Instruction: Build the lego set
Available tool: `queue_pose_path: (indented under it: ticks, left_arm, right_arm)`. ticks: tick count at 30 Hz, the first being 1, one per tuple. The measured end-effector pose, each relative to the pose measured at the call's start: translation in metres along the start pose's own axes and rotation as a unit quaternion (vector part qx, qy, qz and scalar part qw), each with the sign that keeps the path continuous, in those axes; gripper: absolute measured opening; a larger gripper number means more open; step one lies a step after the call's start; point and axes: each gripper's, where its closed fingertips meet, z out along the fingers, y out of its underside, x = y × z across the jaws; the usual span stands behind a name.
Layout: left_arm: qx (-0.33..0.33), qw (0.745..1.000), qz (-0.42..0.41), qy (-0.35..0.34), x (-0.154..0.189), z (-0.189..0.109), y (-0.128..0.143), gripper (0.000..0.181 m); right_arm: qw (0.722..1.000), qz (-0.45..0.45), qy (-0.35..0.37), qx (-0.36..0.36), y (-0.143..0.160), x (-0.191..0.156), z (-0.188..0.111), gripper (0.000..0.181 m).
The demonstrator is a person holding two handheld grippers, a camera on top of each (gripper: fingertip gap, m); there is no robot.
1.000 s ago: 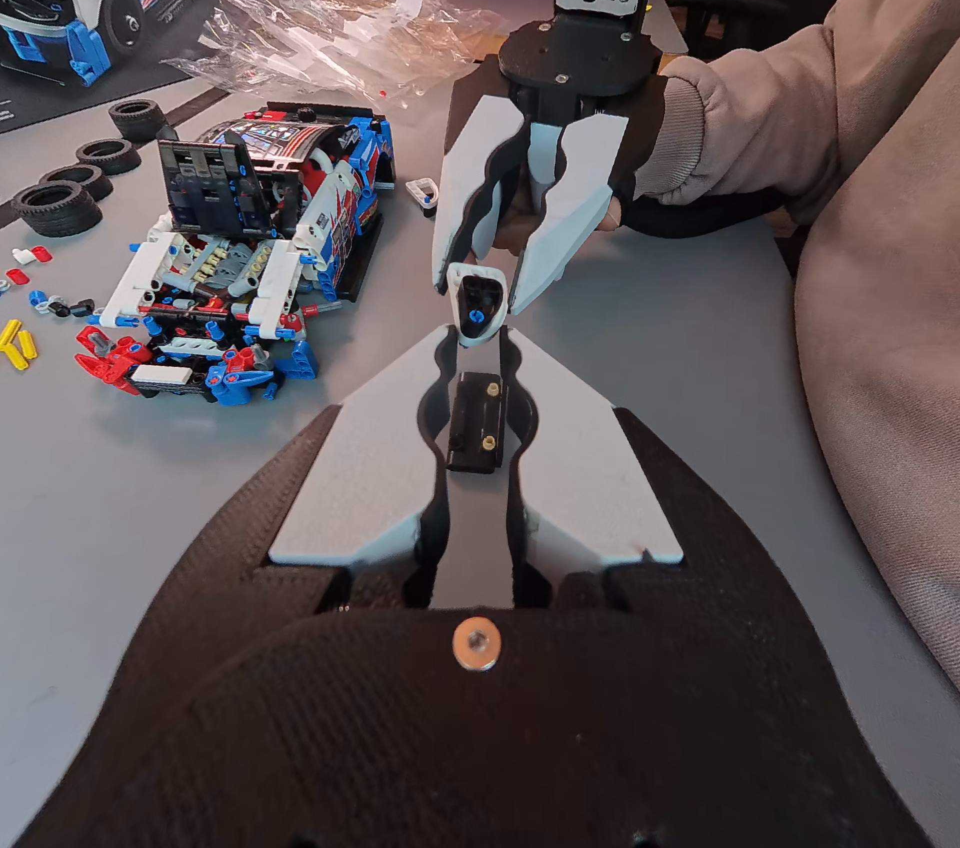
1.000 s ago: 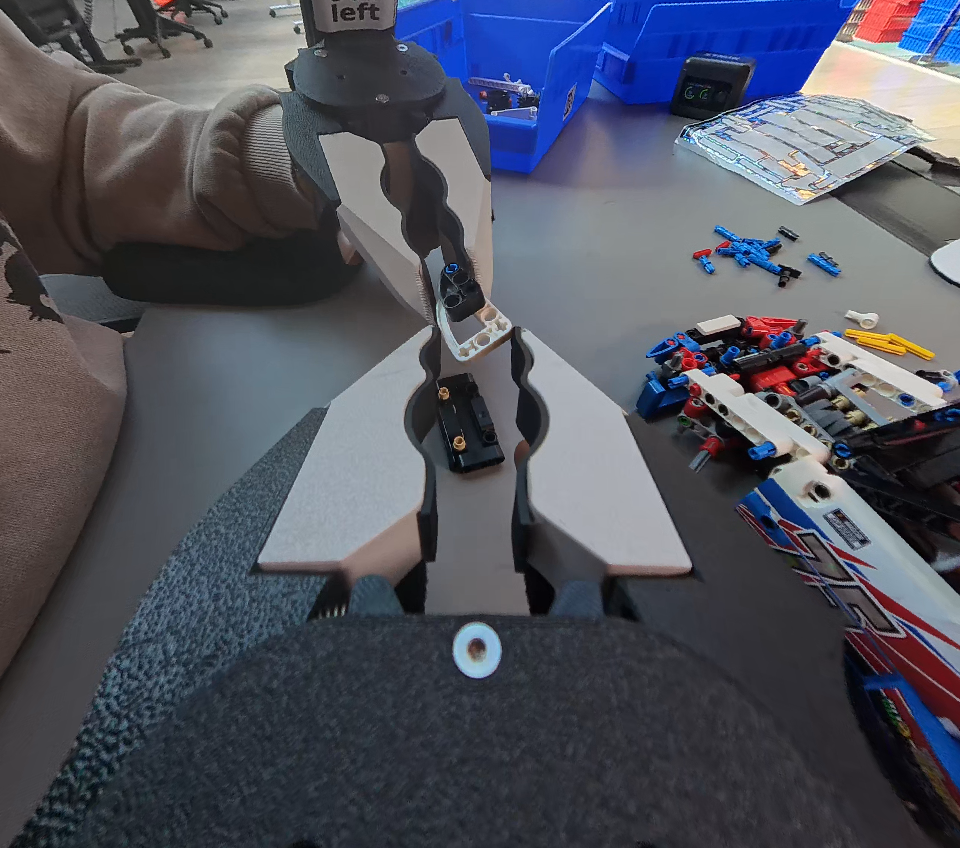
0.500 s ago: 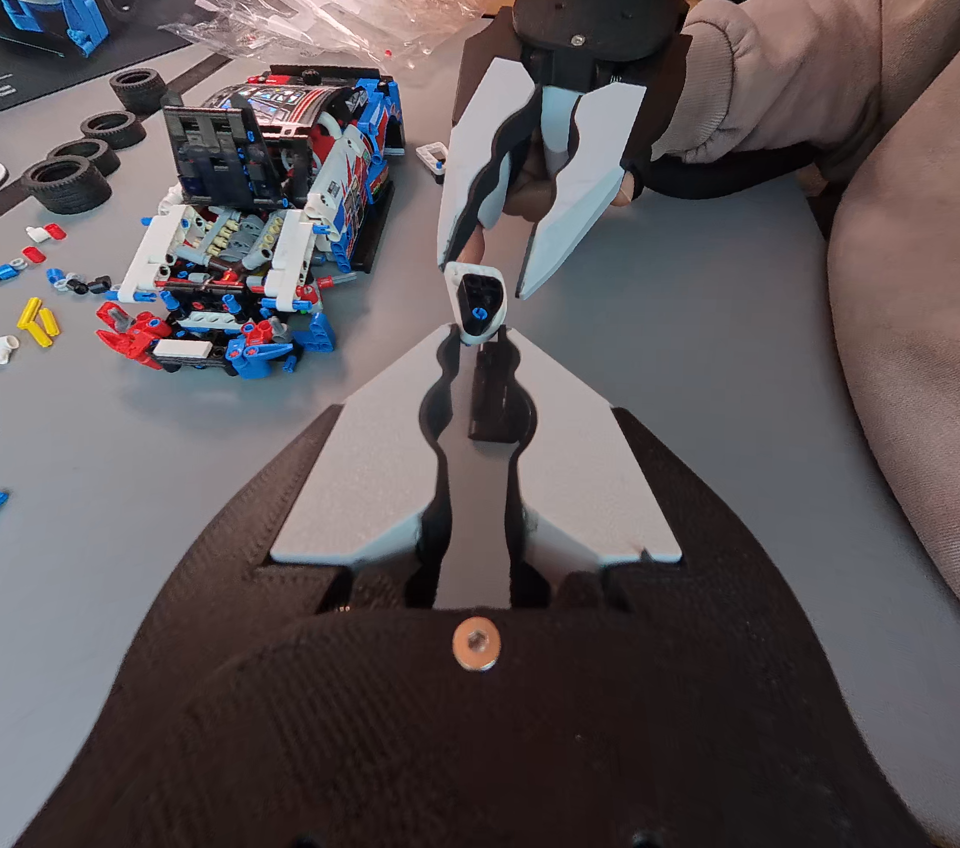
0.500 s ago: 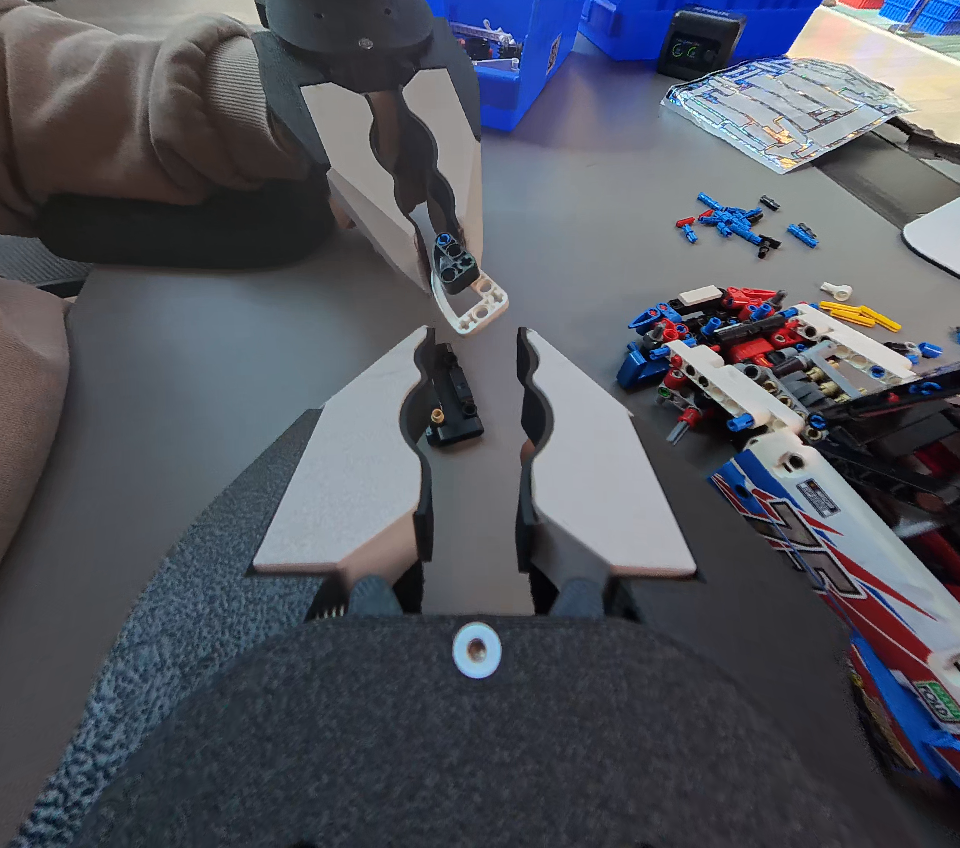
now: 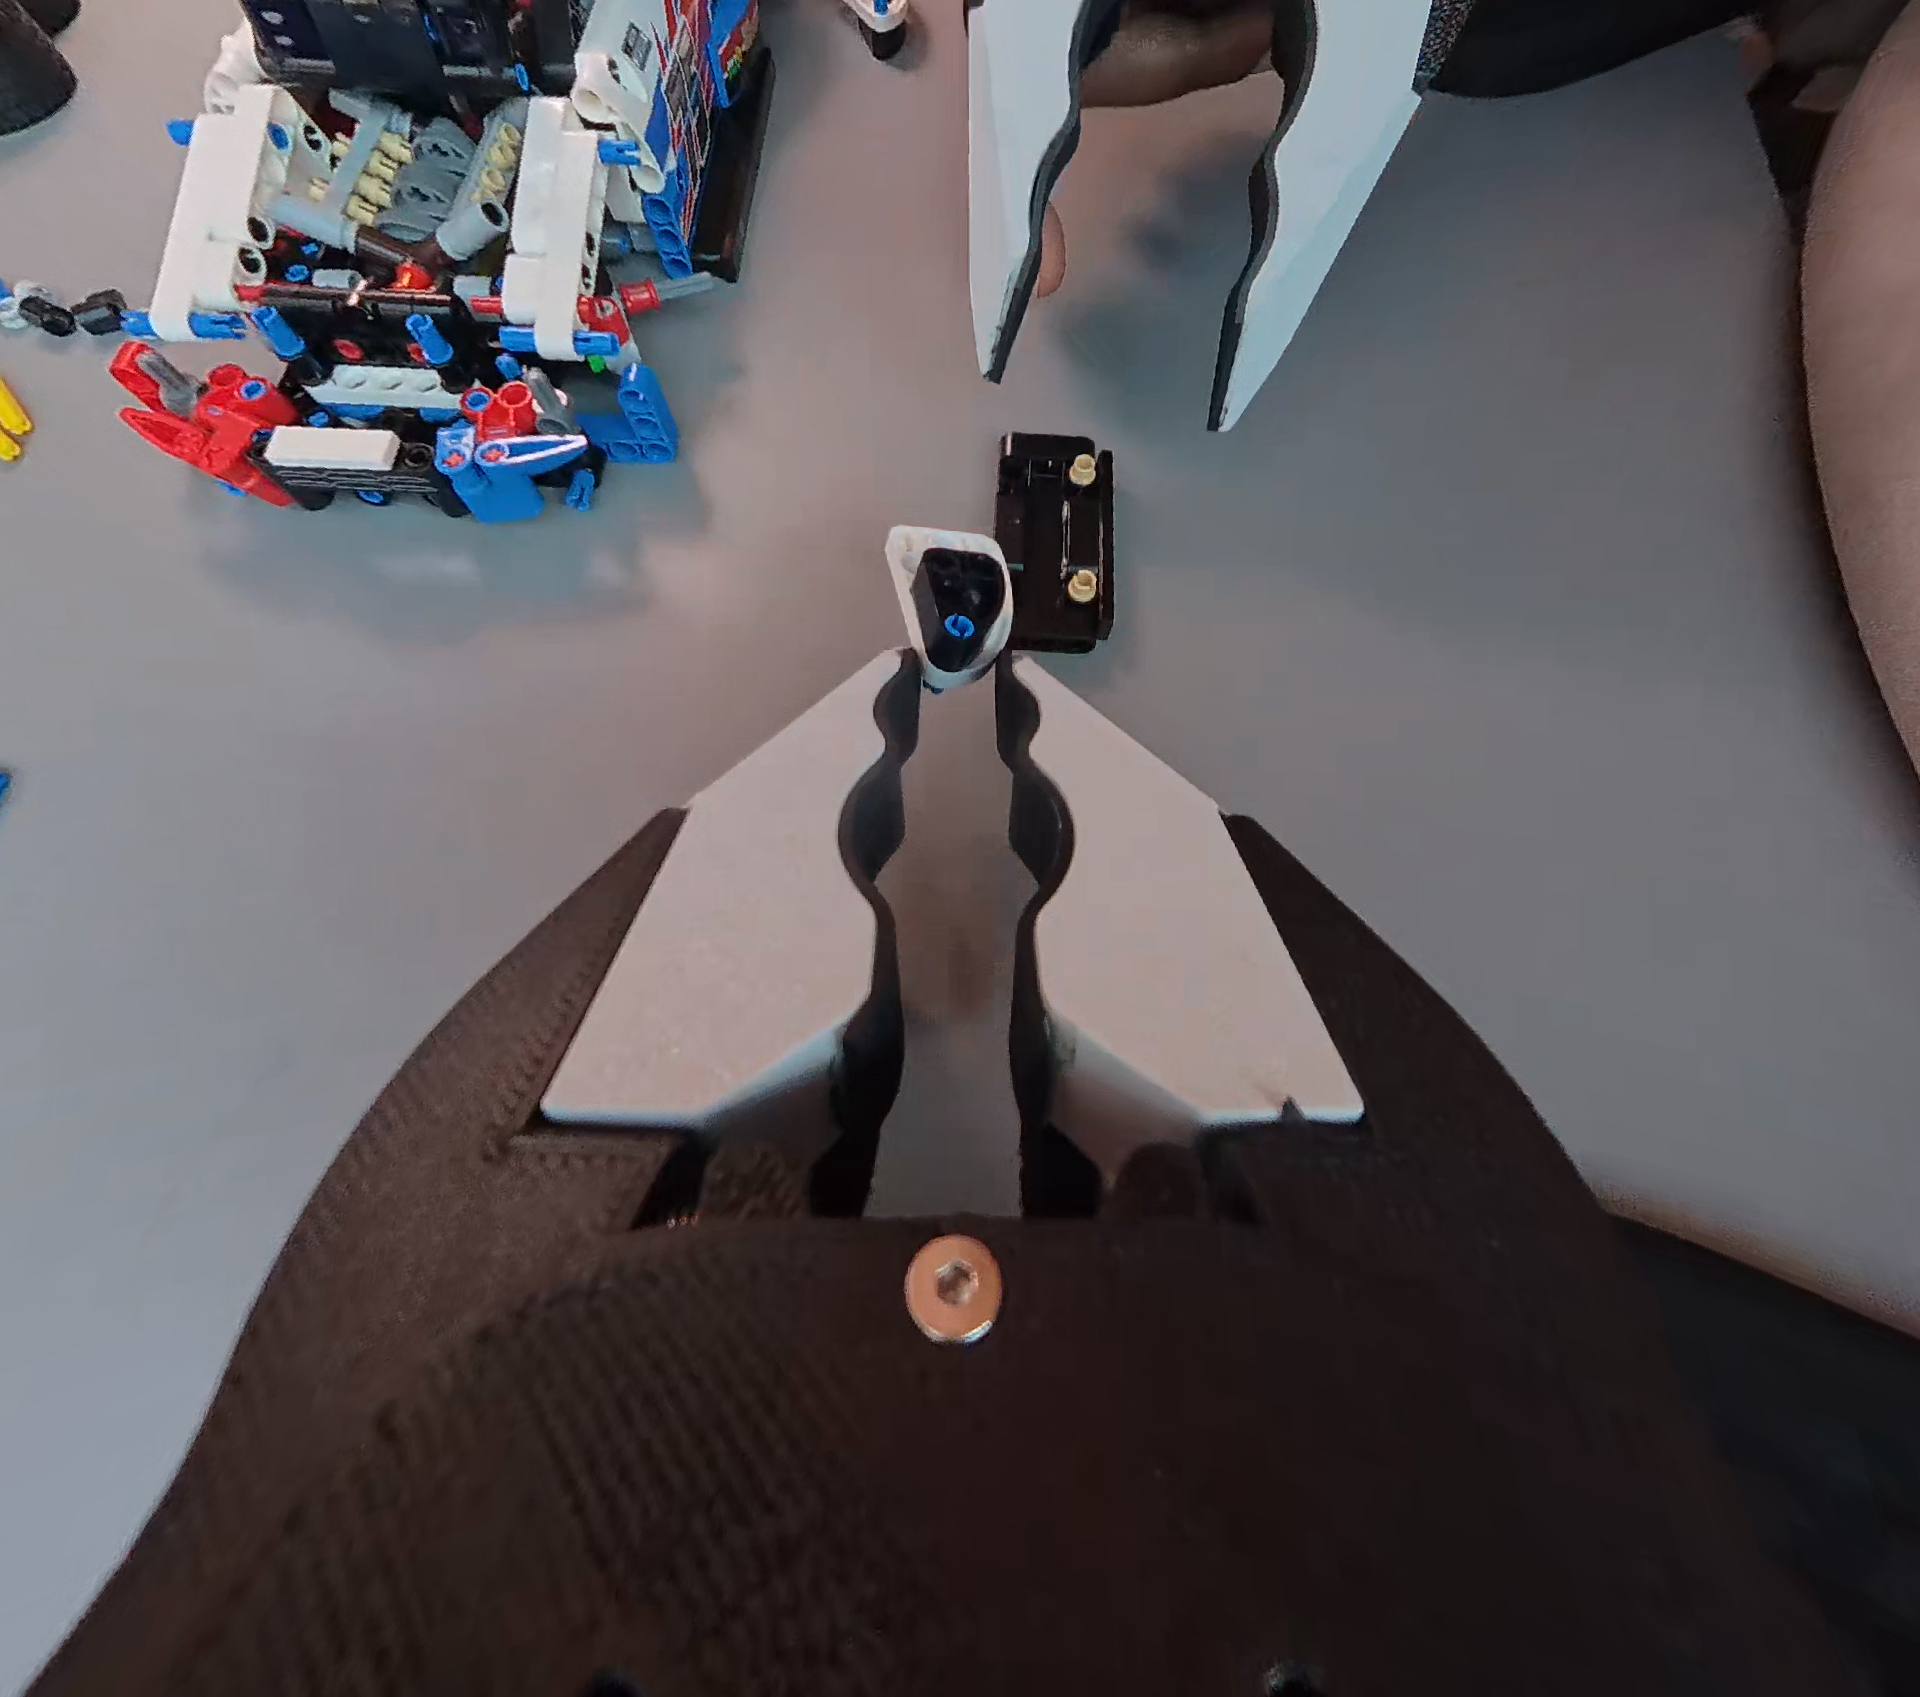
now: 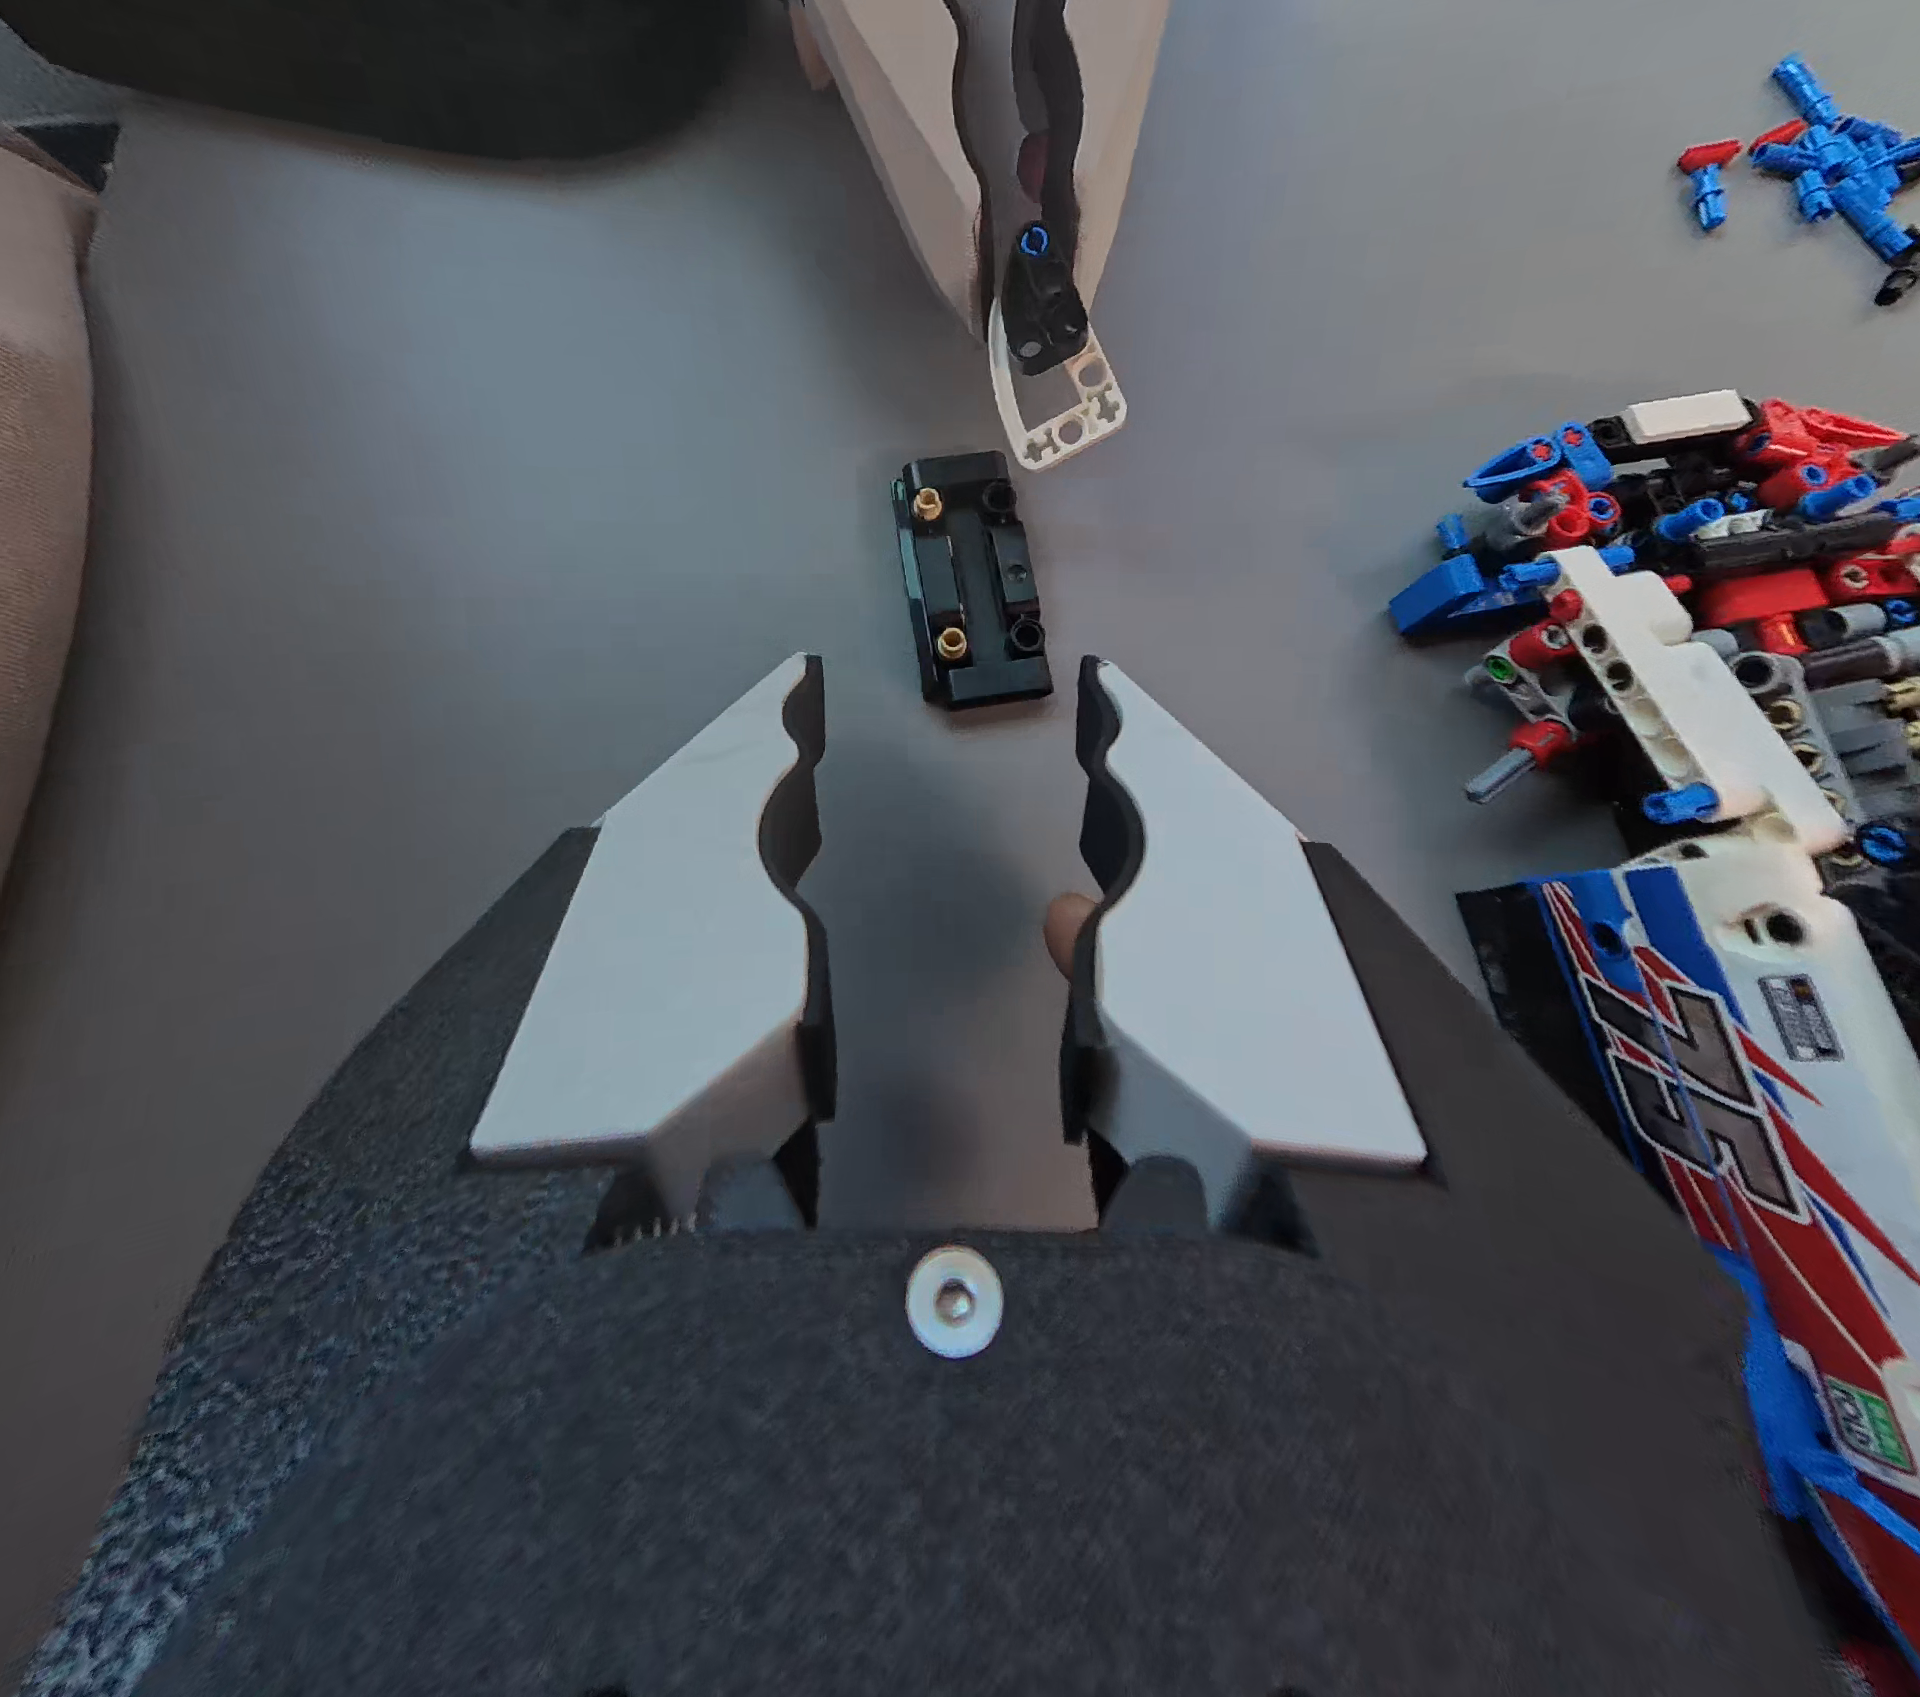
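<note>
Left gripper (image 5: 951, 660) pinches white-and-black piece (image 5: 951, 598) (light, rigid) | right gripper (image 6: 951, 660) gapes empty near black block (image 6: 971, 582) | grasp block's long sides.

left gripper (image 5: 951, 671) clamps white-black piece (image 5: 954, 603) | black block (image 5: 1058, 551) beside it

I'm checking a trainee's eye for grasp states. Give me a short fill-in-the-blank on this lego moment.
1. The left gripper is shut on a small white and ____ piece.
2. The right gripper is ____ and holds nothing.
3. The black block lies flat on the ____.
4. The block's two studs are ____ in colour.

Missing words: black; open; table; tan
</note>
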Motion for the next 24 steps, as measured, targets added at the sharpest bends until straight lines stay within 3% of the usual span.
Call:
queue_pose_path:
  ticks: [7,12,19,24]
  left_arm:
    - [-0.021,1.0,0.0,0.007,0.002,0.003,0.008,0.012]
    - [-0.024,1.0,0.002,0.002,0.001,0.002,0.011,0.012]
    - [-0.031,0.999,0.007,0.007,0.004,0.002,0.013,0.012]
    - [-0.032,0.999,0.015,0.025,0.013,0.006,0.011,0.012]
  right_arm:
    - [0.997,-0.039,-0.018,-0.068,0.004,0.004,0.015,0.043]
    - [0.992,-0.066,-0.049,-0.098,0.002,0.002,0.024,0.031]
    - [0.992,-0.074,-0.061,-0.088,0.009,0.002,0.016,0.024]
    - [0.996,-0.061,-0.069,-0.01,-0.007,0.002,-0.004,0.024]
